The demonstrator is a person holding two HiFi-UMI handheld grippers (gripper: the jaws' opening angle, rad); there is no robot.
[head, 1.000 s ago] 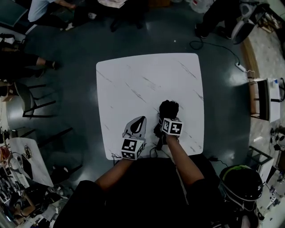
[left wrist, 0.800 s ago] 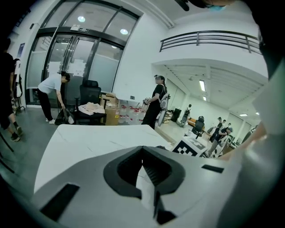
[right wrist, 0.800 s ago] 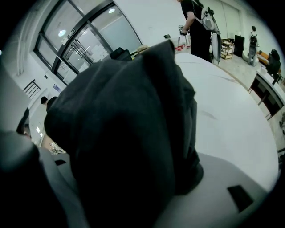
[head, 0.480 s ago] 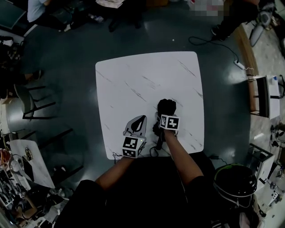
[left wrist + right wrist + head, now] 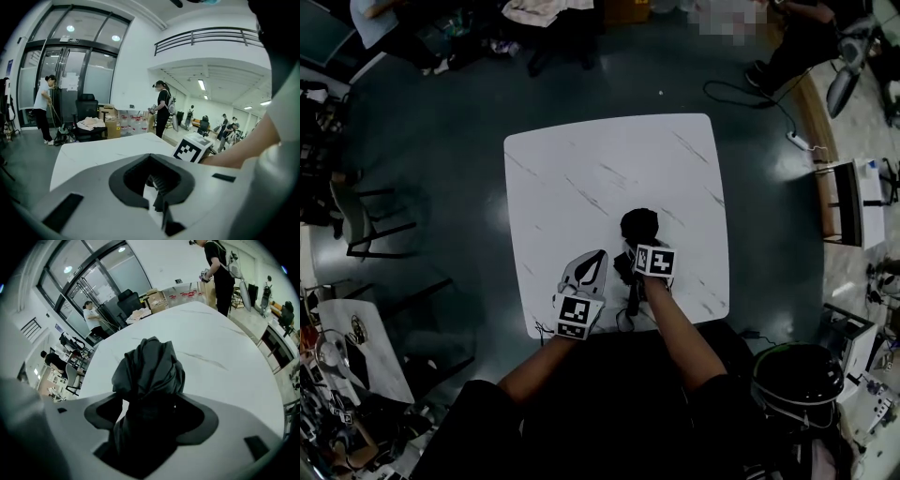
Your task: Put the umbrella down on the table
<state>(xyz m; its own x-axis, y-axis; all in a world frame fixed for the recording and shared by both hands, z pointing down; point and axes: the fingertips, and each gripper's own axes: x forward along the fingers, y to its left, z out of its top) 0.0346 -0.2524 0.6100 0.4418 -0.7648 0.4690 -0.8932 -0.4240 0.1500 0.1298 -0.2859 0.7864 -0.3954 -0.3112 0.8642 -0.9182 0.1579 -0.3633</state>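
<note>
A black folded umbrella [image 5: 639, 225] lies on the white marble-look table [image 5: 581, 169], toward its near right part. My right gripper [image 5: 634, 266] is over the umbrella's near end; its jaws are opening, with the dark fabric [image 5: 150, 366] still between them and a sliver of table showing beside it. My left gripper [image 5: 590, 261] rests above the table's near edge, to the left of the umbrella, its white jaws closed to a point with nothing in them. In the left gripper view the left gripper [image 5: 157, 187] shows only a thin slit between its pads.
Dark floor surrounds the table. Chairs [image 5: 366, 216] stand to the left, a cluttered small white table [image 5: 356, 337] at the lower left, a round dark helmet-like thing [image 5: 797, 380] at the lower right. A cable and power strip [image 5: 797, 139] lie at the upper right. People stand far off.
The umbrella's bundled end now lies a little farther from the right gripper's marker cube. Both hands have stayed nearly in place; the left gripper has rolled slightly.
</note>
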